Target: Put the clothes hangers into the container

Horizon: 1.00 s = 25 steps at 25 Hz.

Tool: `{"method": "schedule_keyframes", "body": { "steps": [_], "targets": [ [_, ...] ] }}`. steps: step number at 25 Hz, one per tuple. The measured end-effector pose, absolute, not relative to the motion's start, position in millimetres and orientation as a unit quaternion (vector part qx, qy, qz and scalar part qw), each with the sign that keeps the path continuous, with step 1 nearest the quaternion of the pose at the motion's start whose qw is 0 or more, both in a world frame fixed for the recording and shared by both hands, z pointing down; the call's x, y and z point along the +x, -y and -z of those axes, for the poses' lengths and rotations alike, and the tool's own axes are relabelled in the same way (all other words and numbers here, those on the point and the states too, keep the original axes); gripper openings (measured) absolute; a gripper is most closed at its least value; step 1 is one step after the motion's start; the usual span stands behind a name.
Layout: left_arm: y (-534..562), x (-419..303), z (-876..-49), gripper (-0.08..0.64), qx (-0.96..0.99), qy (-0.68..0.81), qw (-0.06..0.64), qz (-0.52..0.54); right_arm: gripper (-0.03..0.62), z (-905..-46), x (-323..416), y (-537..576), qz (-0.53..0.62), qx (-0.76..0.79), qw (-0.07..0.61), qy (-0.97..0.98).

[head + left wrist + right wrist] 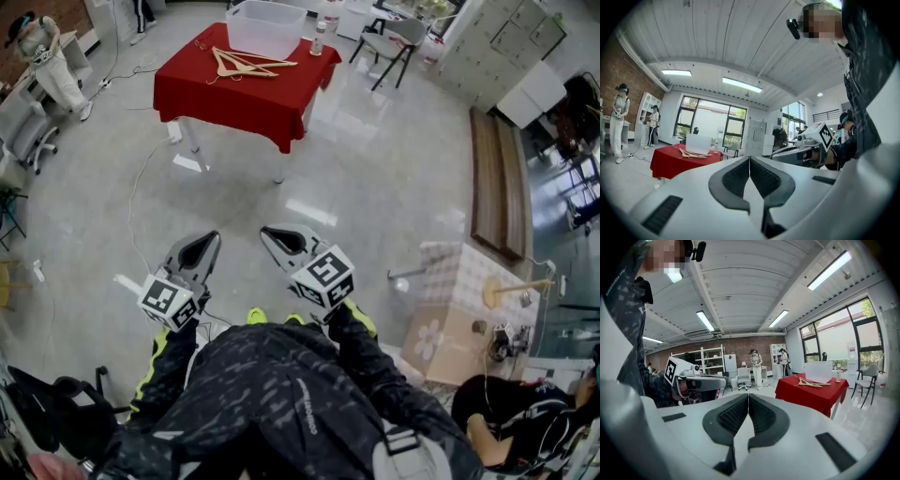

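Several wooden clothes hangers (247,64) lie in a pile on a red-clothed table (234,94) far across the floor. A clear plastic container (267,26) stands behind them on the same table. My left gripper (212,236) and right gripper (266,232) are held side by side close to my body, far short of the table, and both are shut on nothing. In the left gripper view the pads (740,174) meet, with the table (668,161), hangers (693,153) and container (698,142) small at the left. From the right gripper (748,399), the hangers (811,382) and container (818,371) show at the right.
A small bottle (318,39) stands beside the container. A chair (394,42) is right of the table, and a long wooden bench (495,183) runs along the right wall. A patterned cardboard box (448,314) sits near my right. A person (47,58) stands at far left. Cables trail on the floor.
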<state>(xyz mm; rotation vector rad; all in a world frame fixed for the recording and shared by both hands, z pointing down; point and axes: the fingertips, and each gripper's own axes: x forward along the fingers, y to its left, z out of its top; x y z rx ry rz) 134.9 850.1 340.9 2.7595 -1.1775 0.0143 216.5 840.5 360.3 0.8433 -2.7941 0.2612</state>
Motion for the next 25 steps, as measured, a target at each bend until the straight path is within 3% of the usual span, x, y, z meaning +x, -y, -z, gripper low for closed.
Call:
{"method": "schedule_keyframes", "body": {
  "steps": [25],
  "targets": [
    [-819, 93, -353, 0.012, 0.920, 0.383, 0.086, -0.004, 0.017, -374, 170, -802, -0.079, 0.289, 0.139, 0.944]
  ]
}}
